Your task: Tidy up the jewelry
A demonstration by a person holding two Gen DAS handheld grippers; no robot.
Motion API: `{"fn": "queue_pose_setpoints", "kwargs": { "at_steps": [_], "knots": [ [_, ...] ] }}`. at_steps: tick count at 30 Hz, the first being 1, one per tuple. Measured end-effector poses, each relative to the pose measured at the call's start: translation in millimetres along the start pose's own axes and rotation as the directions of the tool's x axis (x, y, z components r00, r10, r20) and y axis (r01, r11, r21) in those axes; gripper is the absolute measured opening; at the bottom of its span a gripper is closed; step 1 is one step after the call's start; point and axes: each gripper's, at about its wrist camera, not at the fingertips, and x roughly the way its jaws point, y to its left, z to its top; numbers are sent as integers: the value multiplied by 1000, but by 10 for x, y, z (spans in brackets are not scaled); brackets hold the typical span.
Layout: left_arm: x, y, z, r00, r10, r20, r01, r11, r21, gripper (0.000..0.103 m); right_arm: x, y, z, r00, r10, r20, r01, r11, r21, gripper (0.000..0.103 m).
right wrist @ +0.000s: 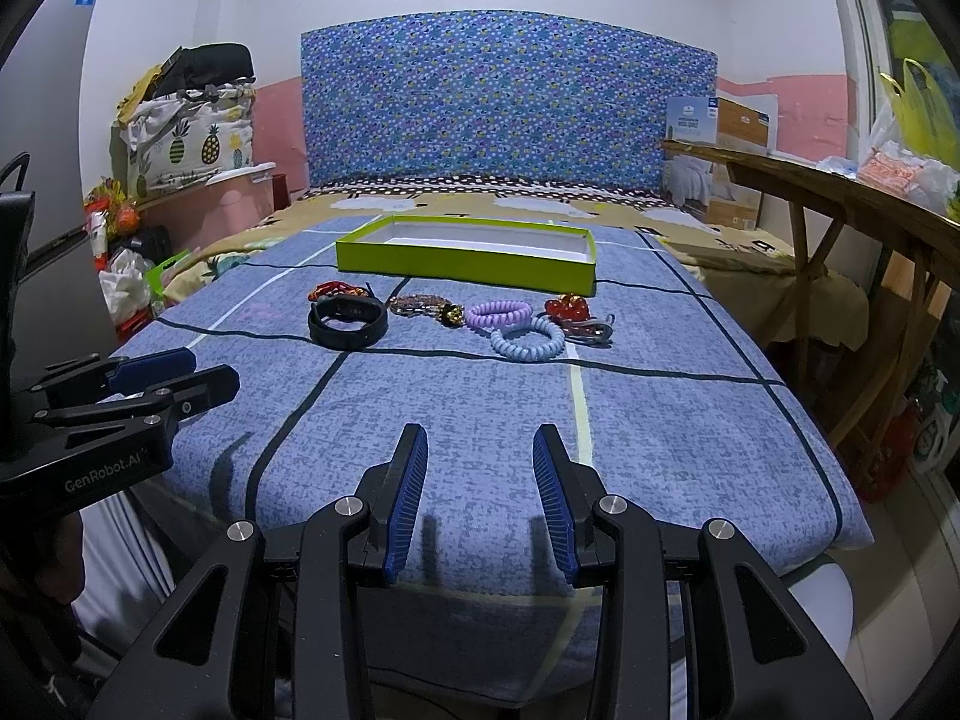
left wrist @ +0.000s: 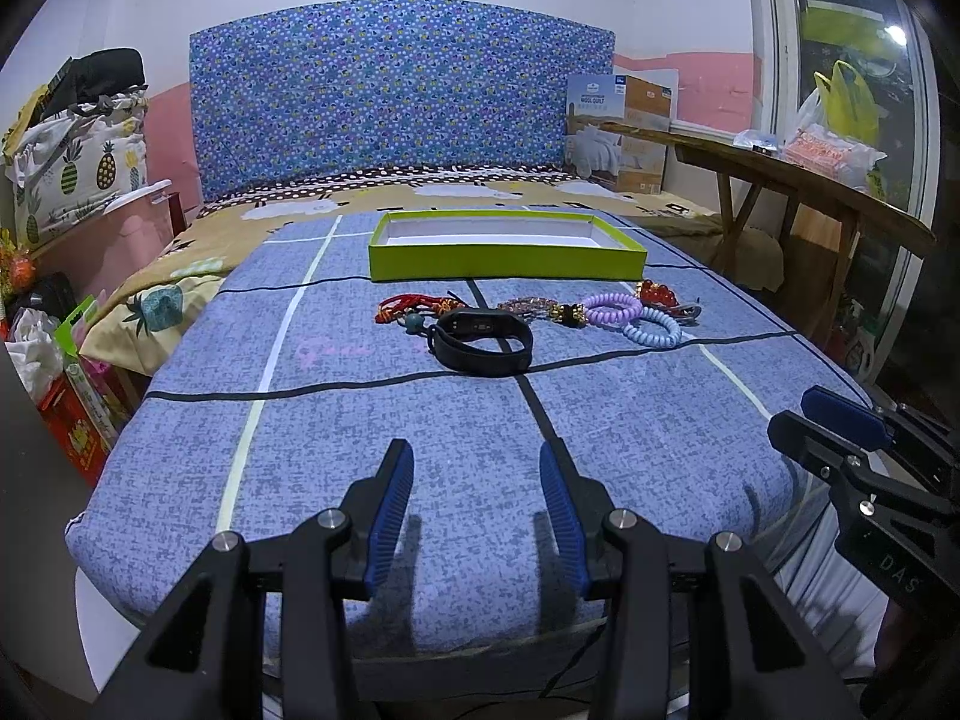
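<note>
1. The left gripper fills the bottom centre of the left wrist view, tilted down over the near edge of the blue cloth. Its jaws stand wide apart with nothing between them, and the blue pads hang above bare cloth.
2. The right gripper sits the same way at the bottom centre of the right wrist view, jaws wide and holding nothing. Each gripper also shows at the side edge of the other's view, so the two are side by side but apart.
3. The jewelry lies in a loose row across the middle of both frames, well ahead of both grippers. From left to right in the left wrist view: a red braided bracelet, a black wristband, a pinkish beaded bracelet, a purple coil band, a light blue coil band touching it, and a red beaded piece at the far right.
4. Nothing lies on the cloth between the grippers and the row.
5. A shallow green box lies just behind the row, upper centre of the frame. What shows of its white inside is bare.
6. A wooden table stands at the right edge and a patterned headboard behind.
</note>
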Motion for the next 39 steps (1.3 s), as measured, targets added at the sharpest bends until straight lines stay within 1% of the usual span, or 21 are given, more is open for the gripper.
{"fn": "queue_pose_setpoints", "kwargs": {
  "at_steps": [39],
  "knots": [
    [11,-36,-3,1000,-6,-2,6,1000,-1,46,-3,38,10,1000,-3,-3,3,1000,-4,38]
  ]
}}
